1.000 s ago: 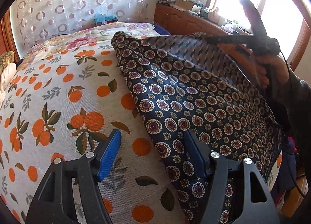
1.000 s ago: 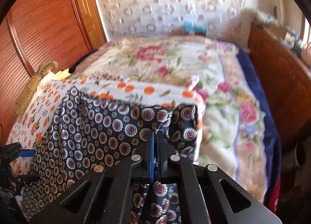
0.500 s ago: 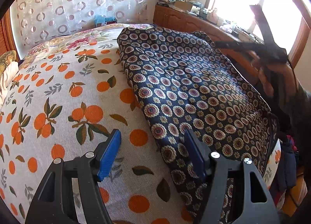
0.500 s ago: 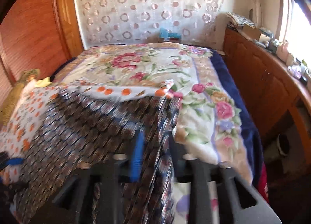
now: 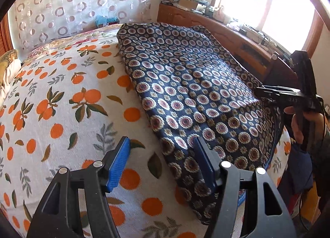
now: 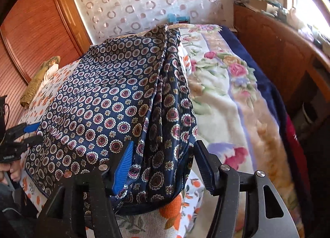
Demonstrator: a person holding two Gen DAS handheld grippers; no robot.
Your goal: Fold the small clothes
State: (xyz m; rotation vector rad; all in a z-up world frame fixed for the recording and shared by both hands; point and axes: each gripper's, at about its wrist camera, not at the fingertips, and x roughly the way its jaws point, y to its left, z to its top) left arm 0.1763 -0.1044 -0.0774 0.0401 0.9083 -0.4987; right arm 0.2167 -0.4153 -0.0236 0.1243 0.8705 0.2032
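Fingers of your left hand-held gripper (image 5: 162, 163) stood apart over the orange-print sheet (image 5: 61, 101), its right finger over the near edge of the navy patterned garment (image 5: 185, 85). Your right hand-held gripper (image 6: 163, 162) was also spread, the garment's bunched end between its fingers. Only the right view showed those stacked folds; the left showed the garment flat, running lengthwise away up the bed.
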